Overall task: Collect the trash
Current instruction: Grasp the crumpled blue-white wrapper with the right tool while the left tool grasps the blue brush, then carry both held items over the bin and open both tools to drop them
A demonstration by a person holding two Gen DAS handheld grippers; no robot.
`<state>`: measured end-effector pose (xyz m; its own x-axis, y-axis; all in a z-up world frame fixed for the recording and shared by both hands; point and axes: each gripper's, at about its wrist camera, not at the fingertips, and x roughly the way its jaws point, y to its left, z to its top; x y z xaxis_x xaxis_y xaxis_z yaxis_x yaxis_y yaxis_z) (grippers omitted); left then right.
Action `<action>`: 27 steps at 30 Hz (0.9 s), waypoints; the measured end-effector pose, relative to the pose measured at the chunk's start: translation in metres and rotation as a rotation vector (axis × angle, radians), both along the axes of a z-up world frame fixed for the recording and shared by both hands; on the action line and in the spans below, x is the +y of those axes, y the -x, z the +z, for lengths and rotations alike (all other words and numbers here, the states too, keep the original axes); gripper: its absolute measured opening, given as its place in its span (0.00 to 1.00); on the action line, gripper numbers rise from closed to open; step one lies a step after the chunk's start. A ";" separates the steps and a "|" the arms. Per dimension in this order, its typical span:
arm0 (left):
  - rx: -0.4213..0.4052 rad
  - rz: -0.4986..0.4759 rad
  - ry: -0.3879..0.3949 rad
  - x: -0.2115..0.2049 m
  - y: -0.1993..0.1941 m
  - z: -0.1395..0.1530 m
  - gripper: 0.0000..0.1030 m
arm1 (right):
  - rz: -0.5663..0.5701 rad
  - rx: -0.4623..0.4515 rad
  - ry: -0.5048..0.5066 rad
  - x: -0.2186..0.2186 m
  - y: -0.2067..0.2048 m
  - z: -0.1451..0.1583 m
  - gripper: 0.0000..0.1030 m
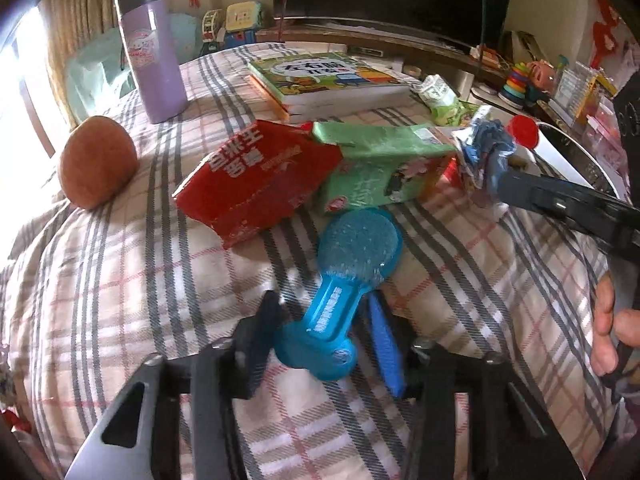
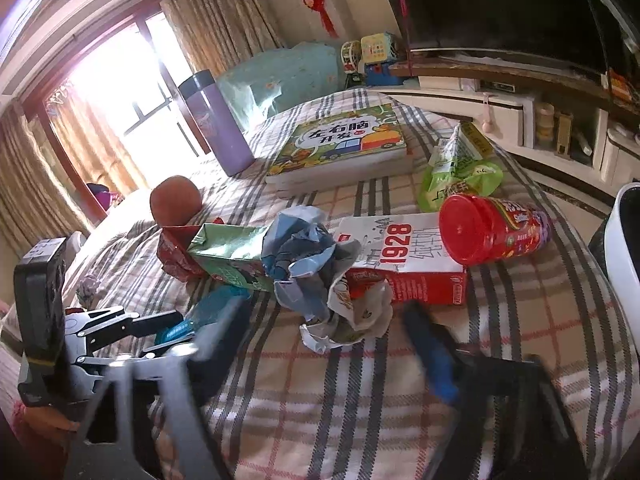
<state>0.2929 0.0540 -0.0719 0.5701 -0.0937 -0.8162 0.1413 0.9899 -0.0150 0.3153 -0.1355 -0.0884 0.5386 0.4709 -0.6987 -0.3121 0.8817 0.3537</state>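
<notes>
Right gripper [image 2: 320, 360] is wide open and low over the plaid cloth-covered table [image 2: 360, 420], its fingers straddling the near edge of the crumpled ball of blue-and-white paper [image 2: 316, 276], which lies dead ahead, just beyond the fingertips. That wad is soft, creased and irregular, with no real long axis, so my read is that a straight push forward and a squeeze would take it. Touching its far side is the flattened white-and-red carton printed 1928 [image 2: 404, 260], lying with its long axis left to right, and to the left the crushed green carton [image 2: 228, 256] leans against a dented red cardboard box [image 1: 256, 184]. Farther right, a glossy red plastic jar with a red lid [image 2: 492, 228] lies on its side, and beyond it sits a crinkled green snack wrapper [image 2: 460, 176]. Over on the left gripper [image 1: 324, 340], the fingers are spread either side of the handle of a translucent blue plastic brush [image 1: 344, 288], not closed on it; the handle points back towards the gripper, round head away. The right gripper is clearly the nearer one to the paper. A smooth lilac tumbler [image 1: 154, 60], a round brown fruit [image 1: 96, 160] and a stack of children's books [image 2: 340, 148] stand far back, and look like keepers.
</notes>
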 end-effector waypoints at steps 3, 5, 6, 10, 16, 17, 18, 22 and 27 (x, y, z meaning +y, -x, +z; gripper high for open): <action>0.000 -0.016 -0.028 -0.009 0.005 0.001 0.33 | 0.001 0.009 0.005 -0.002 0.001 -0.003 0.29; 0.001 -0.030 -0.025 -0.015 0.009 0.003 0.33 | 0.003 0.006 0.002 -0.004 0.003 -0.002 0.24; 0.004 -0.036 -0.015 -0.017 0.011 0.003 0.33 | 0.003 0.000 0.000 -0.006 0.006 -0.001 0.22; 0.010 -0.019 0.026 -0.023 0.020 0.005 0.32 | 0.008 -0.019 -0.006 -0.013 0.016 0.005 0.20; -0.007 0.011 0.137 -0.033 0.042 0.009 0.32 | 0.001 -0.018 -0.028 -0.032 0.034 0.010 0.20; -0.012 0.015 0.146 -0.036 0.044 0.009 0.32 | -0.003 -0.019 -0.029 -0.036 0.036 0.011 0.20; -0.015 0.019 0.155 -0.037 0.046 0.010 0.32 | -0.008 -0.021 -0.029 -0.040 0.039 0.013 0.20; -0.023 0.026 0.198 -0.046 0.052 0.011 0.32 | -0.038 -0.030 -0.033 -0.058 0.051 0.018 0.20; -0.038 0.018 0.254 -0.064 0.058 0.015 0.32 | -0.090 -0.042 -0.030 -0.082 0.065 0.023 0.20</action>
<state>0.2348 -0.0103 -0.0564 0.6034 -0.2827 -0.7457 0.1288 0.9573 -0.2586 0.2499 -0.2180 -0.0656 0.6080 0.4401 -0.6609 -0.2475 0.8959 0.3689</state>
